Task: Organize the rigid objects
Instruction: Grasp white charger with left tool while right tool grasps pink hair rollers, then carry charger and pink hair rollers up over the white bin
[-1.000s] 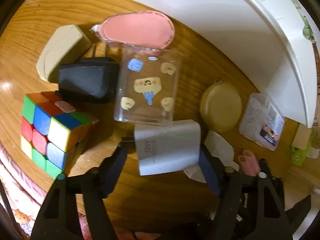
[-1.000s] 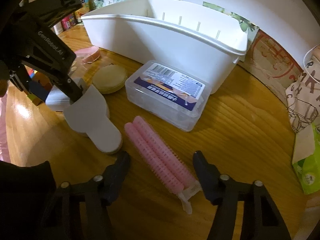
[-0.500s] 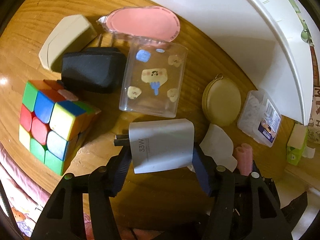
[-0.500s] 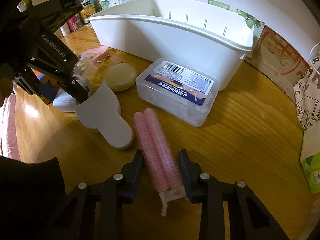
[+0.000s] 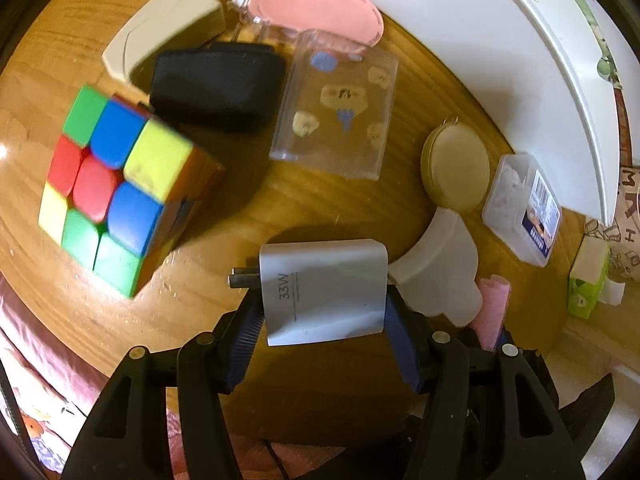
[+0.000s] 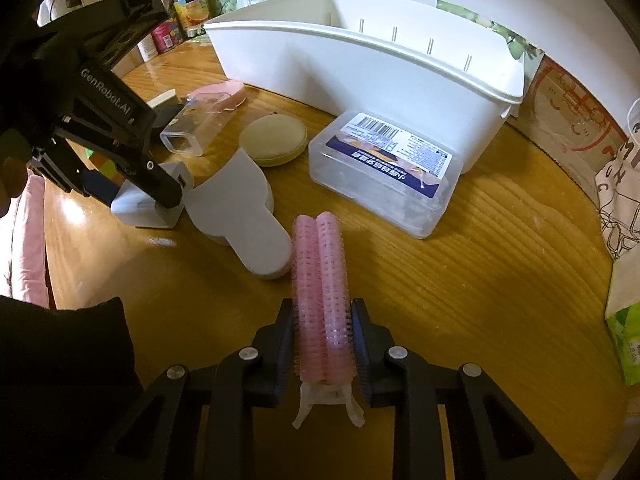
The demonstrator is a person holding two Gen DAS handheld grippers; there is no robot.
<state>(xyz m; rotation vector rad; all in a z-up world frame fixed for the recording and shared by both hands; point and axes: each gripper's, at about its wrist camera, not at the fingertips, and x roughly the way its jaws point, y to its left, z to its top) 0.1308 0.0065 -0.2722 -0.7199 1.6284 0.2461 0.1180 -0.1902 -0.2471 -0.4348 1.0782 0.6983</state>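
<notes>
L wrist view: left gripper (image 5: 325,312) pinches a white charger (image 5: 324,290) marked 33W, pads pressed on both its sides, prongs sticking out frame-left, lower centre of frame. Only this view shows the colour cube (image 5: 116,196) at mid left, the black adapter (image 5: 218,84) above it, a cream block (image 5: 160,28) at upper left, and the top face of a clear case (image 5: 336,108) w/ cartoon stickers at centre. Pink oval box (image 5: 316,12) at top centre, round tan compact (image 5: 456,168) at mid right, both just beside the white bin (image 5: 500,32) filling upper right. R wrist view: right gripper (image 6: 324,344) squeezed tight on a pair of pink hair rollers (image 6: 320,288), bottom centre, rollers lying along the fingers over the wooden table (image 6: 480,280). This view alone shows the bin's inside w/ slots, the full barcode label on the clear lidded box (image 6: 384,172) at centre, and jars at upper left by the wall. The left gripper's black body shows at mid left w/ the charger under it; a white shaped pad (image 6: 244,216) lies between charger and rollers, near both. Green packet at right edge, partly cut off.
</notes>
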